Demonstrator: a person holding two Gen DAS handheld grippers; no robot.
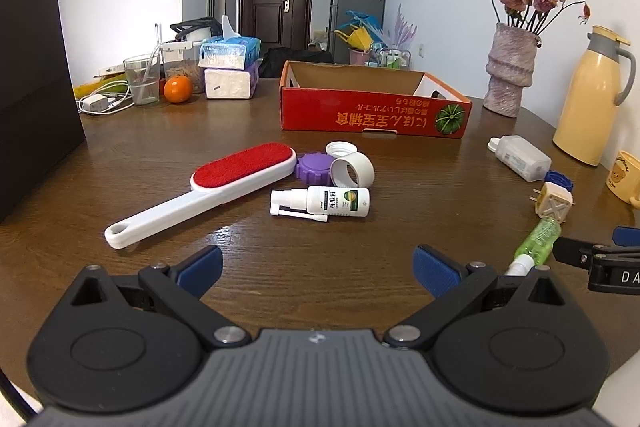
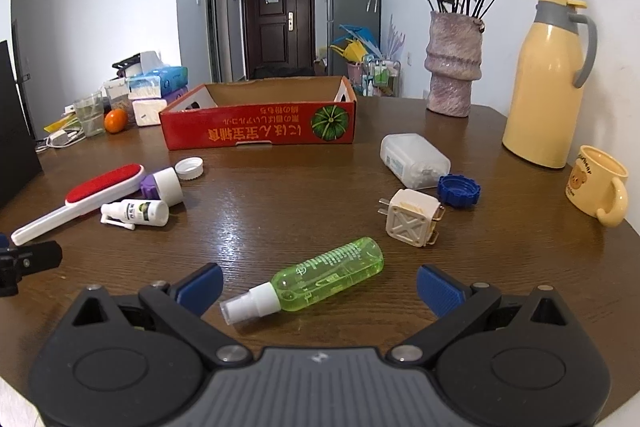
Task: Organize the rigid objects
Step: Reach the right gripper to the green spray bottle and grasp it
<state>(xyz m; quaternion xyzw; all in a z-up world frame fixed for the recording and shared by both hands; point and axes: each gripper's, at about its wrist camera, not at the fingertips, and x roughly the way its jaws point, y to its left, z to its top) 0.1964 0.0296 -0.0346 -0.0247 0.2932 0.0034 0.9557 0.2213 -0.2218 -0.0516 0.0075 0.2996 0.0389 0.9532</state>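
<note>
The right tool (image 2: 319,285) sits low over the wooden bench (image 2: 280,195), its blue fingers spread wide and holding nothing. A green spray bottle (image 2: 320,277) lies on its side between them, white nozzle toward the camera, touching neither pad. Just beyond it rest a cream plug adapter (image 2: 412,223), a blue cap (image 2: 459,189) and a clear plastic bottle (image 2: 414,159) on its side.

The left tool (image 1: 318,269) is likewise spread and empty. Ahead of it lies a white spray bottle (image 1: 324,203), then a lint brush (image 1: 200,191) with a red pad, a purple cap (image 1: 314,169), a white ring (image 1: 354,171) and a white cap (image 1: 341,149) clustered together. Farther back stands an open red cardboard box (image 1: 372,111), well apart from the scattered things.
</note>
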